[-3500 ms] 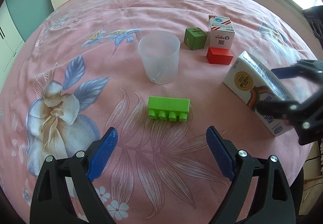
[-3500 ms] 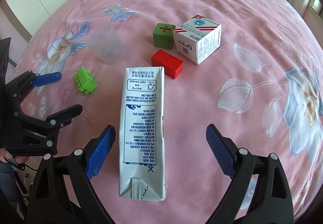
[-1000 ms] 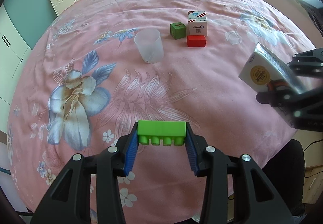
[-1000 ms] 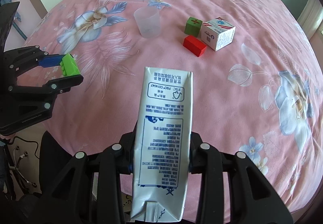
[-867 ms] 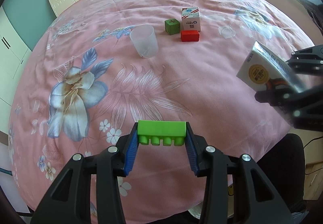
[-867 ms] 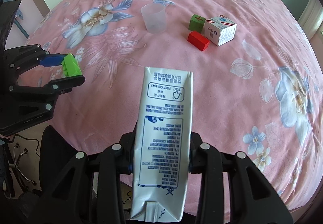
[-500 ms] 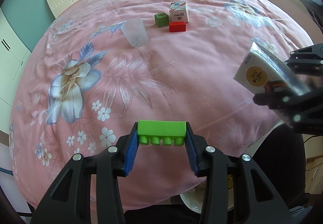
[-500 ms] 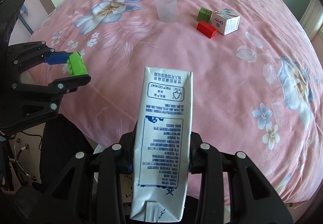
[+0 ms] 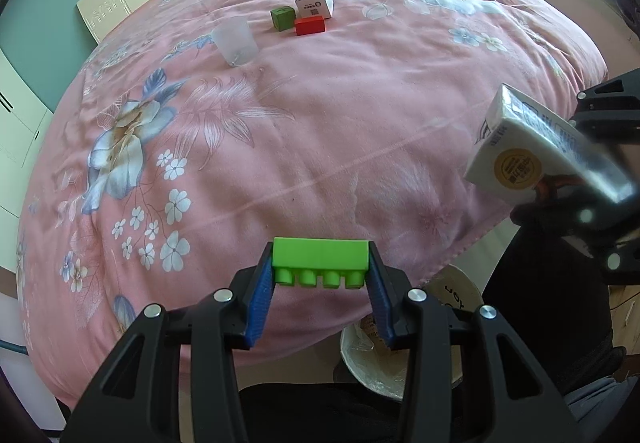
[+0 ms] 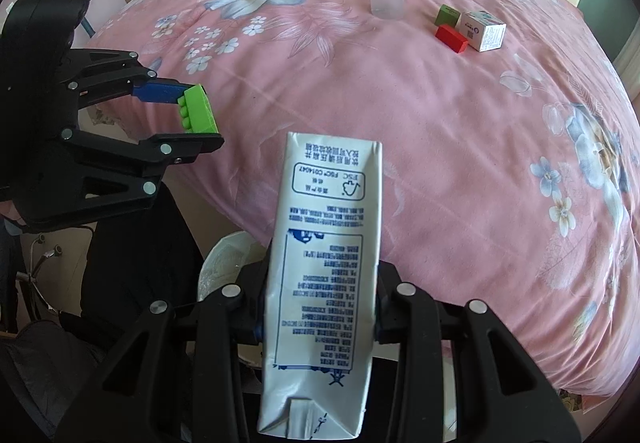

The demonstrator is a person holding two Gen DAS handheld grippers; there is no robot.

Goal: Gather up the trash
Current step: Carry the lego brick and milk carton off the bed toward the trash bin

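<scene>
My left gripper [image 9: 320,285] is shut on a green toy brick [image 9: 319,258], held in the air over the near edge of the pink flowered bed [image 9: 320,115]; the brick also shows in the right wrist view [image 10: 197,109]. My right gripper [image 10: 318,307] is shut on a white milk carton [image 10: 326,271], also seen at the right of the left wrist view [image 9: 532,151]. A white lined trash bin [image 9: 384,355] stands on the floor below both grippers, partly hidden by the carton in the right wrist view [image 10: 224,263].
Far back on the bed stand a clear plastic cup [image 9: 235,41], a green cube [image 9: 282,18], a red block [image 9: 310,25] and a small white box [image 9: 315,0]. A person's dark-clothed legs [image 9: 552,307] are beside the bin.
Both grippers have pulled back from the bed with the brick and the carton held. The bed items look farther off, and the trash bin has come into view below.
</scene>
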